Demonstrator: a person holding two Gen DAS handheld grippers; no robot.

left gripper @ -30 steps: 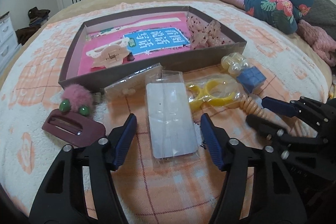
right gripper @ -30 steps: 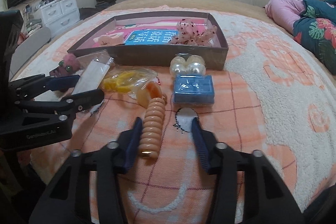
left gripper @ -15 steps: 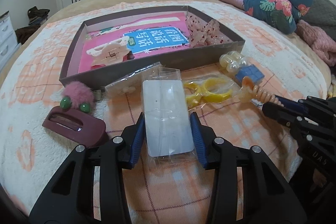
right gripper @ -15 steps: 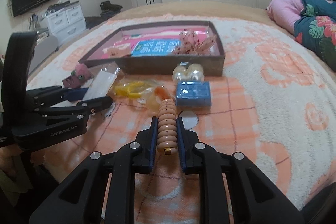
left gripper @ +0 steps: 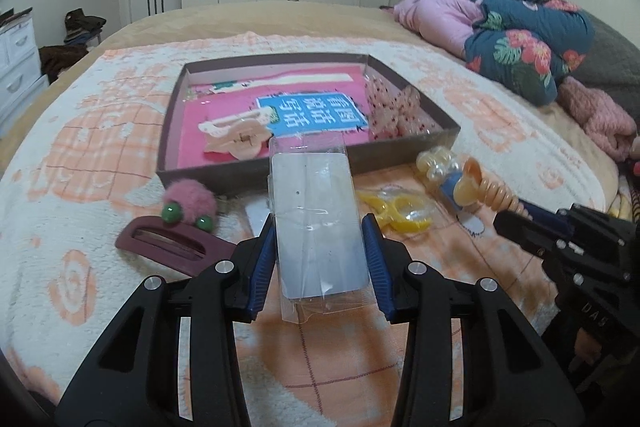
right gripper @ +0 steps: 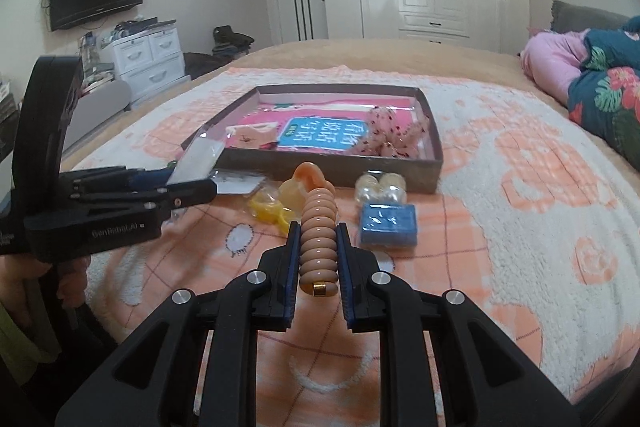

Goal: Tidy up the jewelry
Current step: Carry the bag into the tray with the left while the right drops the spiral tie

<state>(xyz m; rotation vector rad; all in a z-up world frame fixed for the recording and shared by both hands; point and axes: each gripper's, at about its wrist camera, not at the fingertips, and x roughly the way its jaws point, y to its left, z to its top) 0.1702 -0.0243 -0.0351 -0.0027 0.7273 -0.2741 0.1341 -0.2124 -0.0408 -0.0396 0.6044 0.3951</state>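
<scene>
My left gripper (left gripper: 320, 227) is shut on a clear plastic packet with a white card (left gripper: 318, 227) and holds it lifted above the blanket, in front of the brown tray (left gripper: 192, 171). My right gripper (right gripper: 318, 241) is shut on a peach ribbed bracelet (right gripper: 318, 231) and holds it raised. The bracelet also shows in the left wrist view (left gripper: 490, 189), and the packet in the right wrist view (right gripper: 198, 157). The tray (right gripper: 432, 147) holds a beige hair claw (left gripper: 236, 135), a blue card (left gripper: 312, 109) and a pink dotted bow (left gripper: 394, 115).
On the orange-and-white blanket lie a maroon hair clip (left gripper: 172, 241), a pink pompom with green beads (left gripper: 190, 205), a yellow item in a bag (left gripper: 400, 213), pearl balls (right gripper: 382, 183) and a blue box (right gripper: 388, 221). Pink and floral bedding (left gripper: 512, 27) is piled at right.
Both grippers closed from open: the left on the clear packet, the right on the peach bracelet. Both items then rose off the blanket toward the tray.
</scene>
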